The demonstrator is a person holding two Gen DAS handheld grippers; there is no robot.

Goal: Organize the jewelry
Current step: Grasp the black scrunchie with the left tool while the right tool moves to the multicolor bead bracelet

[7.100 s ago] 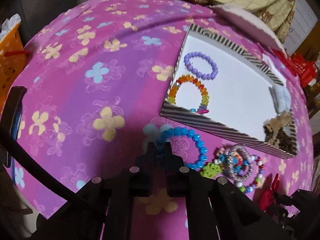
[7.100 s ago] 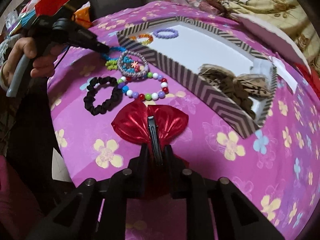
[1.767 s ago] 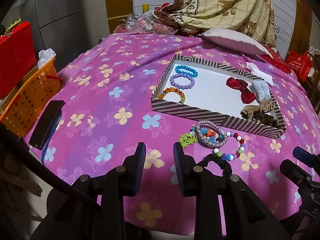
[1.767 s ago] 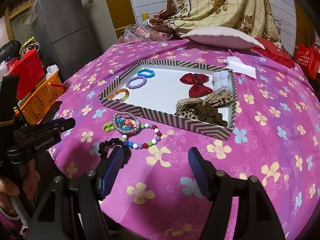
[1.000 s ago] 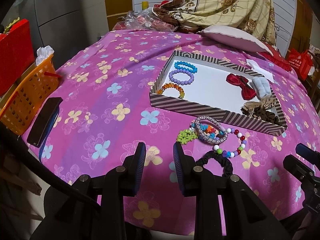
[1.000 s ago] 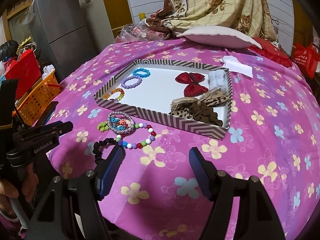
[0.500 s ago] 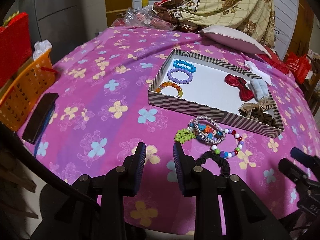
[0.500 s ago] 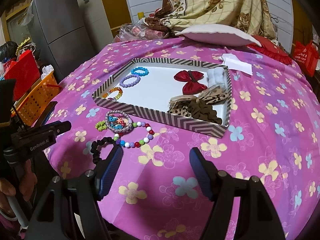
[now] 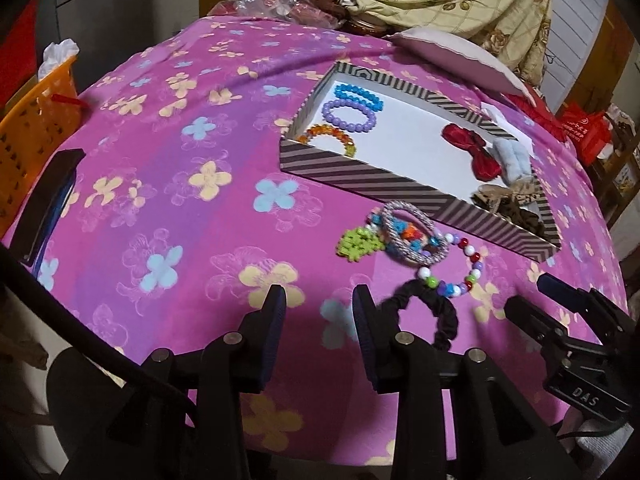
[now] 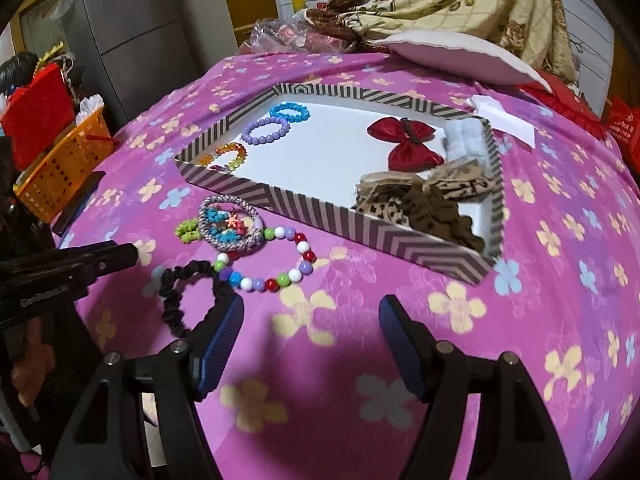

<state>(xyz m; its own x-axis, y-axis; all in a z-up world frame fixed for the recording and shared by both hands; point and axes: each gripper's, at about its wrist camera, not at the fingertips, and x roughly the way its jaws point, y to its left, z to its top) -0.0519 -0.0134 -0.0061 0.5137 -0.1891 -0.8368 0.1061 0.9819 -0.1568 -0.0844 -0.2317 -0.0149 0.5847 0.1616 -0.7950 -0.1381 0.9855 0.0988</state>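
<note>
Striped tray [image 10: 256, 191]: sitting mid-table on the pink floral cloth [image 9: 168, 184], holding a blue bracelet [image 10: 289, 112], purple bracelet [image 10: 265, 131] and orange bracelet [image 10: 225, 155] along its left wall; a red bow [image 10: 406, 145], pale blue fluffy piece [image 10: 464, 141] and leopard-print scrunchies [image 10: 424, 200] are crowding its right end. White floor between them is lying bare.

Outside the tray's near wall: silver braided bracelet [image 9: 412, 236] overlapping a green bead piece [image 9: 358, 242] and a multicolour bead bracelet [image 10: 266, 258]; black scrunchie [image 10: 188, 296] is lying nearest the table edge.

Left gripper [image 9: 320, 320]: hovering over bare cloth near that edge, jaws parted moderately, gripping nothing. Right gripper [image 10: 312, 334]: jaws spread wide, empty, left finger [image 10: 218, 334] overlapping the scrunchie in view; contact unclear.
</note>
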